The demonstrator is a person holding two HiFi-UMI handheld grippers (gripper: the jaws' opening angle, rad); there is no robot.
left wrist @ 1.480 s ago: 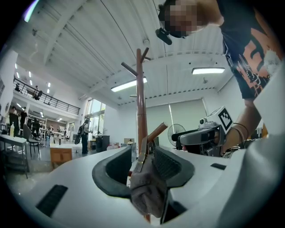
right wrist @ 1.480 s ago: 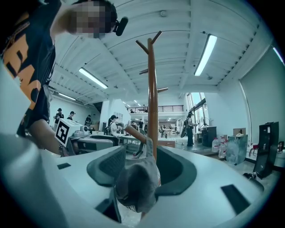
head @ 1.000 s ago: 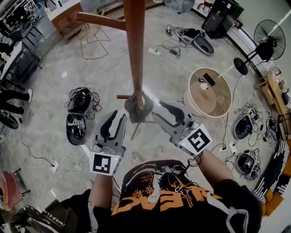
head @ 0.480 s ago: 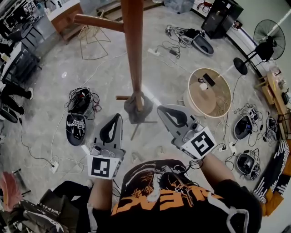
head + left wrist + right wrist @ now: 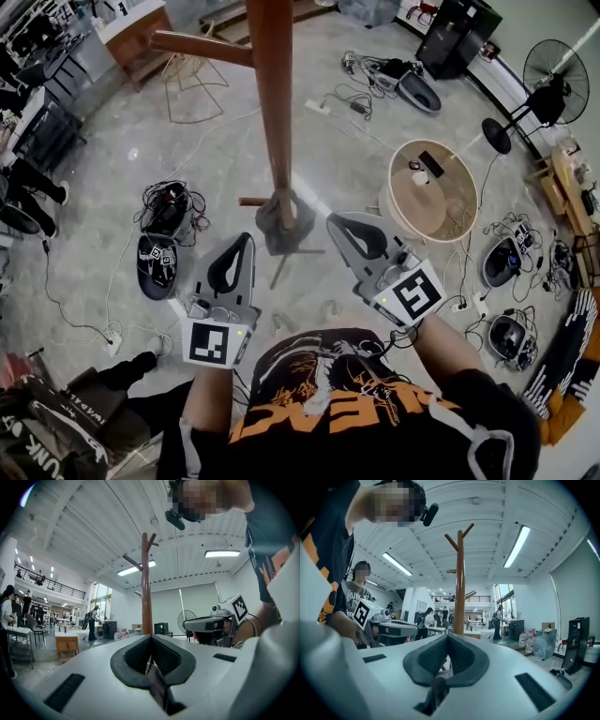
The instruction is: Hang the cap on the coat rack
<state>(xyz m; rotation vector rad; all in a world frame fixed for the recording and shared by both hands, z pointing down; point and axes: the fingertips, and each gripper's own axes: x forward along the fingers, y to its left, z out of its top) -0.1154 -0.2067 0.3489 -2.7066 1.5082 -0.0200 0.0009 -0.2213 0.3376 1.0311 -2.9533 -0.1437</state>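
So left gripper (image 5: 244, 242) and right gripper (image 5: 338, 225) are both pressed together on nothing, facing the coat rack (image 5: 272, 112); grey lump (image 5: 283, 223) low on it might be the cap.

You wear a black short-sleeved T-shirt (image 5: 455, 412) with orange lettering, behind the left gripper (image 5: 246, 240) and right gripper (image 5: 336, 223).

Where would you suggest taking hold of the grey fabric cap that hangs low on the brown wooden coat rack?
Take the grey fabric cap by its loose lower edge on the side facing the person, coming in level from there. The pole of the brown wooden coat rack backs its far side, and a short peg juts out beside it.
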